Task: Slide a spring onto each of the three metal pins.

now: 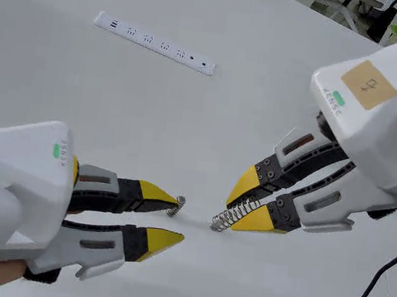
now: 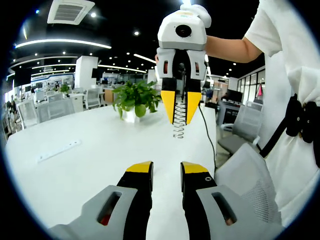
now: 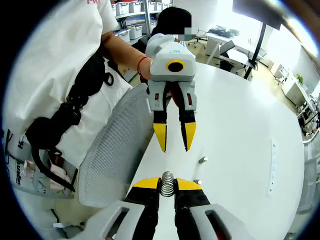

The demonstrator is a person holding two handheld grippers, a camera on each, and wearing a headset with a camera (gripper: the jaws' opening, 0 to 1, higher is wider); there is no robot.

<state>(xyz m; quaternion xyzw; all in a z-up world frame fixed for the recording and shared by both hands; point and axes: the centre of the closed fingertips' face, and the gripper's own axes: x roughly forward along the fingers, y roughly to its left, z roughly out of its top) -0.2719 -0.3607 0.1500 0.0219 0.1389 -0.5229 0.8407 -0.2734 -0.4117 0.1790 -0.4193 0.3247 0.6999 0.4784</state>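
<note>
Steel spring pinched in right claw, apparently lengthwise.

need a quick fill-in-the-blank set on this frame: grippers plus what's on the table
1. The right gripper is shut on a ___.
2. The left gripper has its jaws ___, with nothing between them.
3. In the head view, a small metal ___ stands on the table close by one tip of the left gripper.
4. A long white ___ lies on the table beyond both grippers.

Missing words: spring; open; pin; power strip.
</note>
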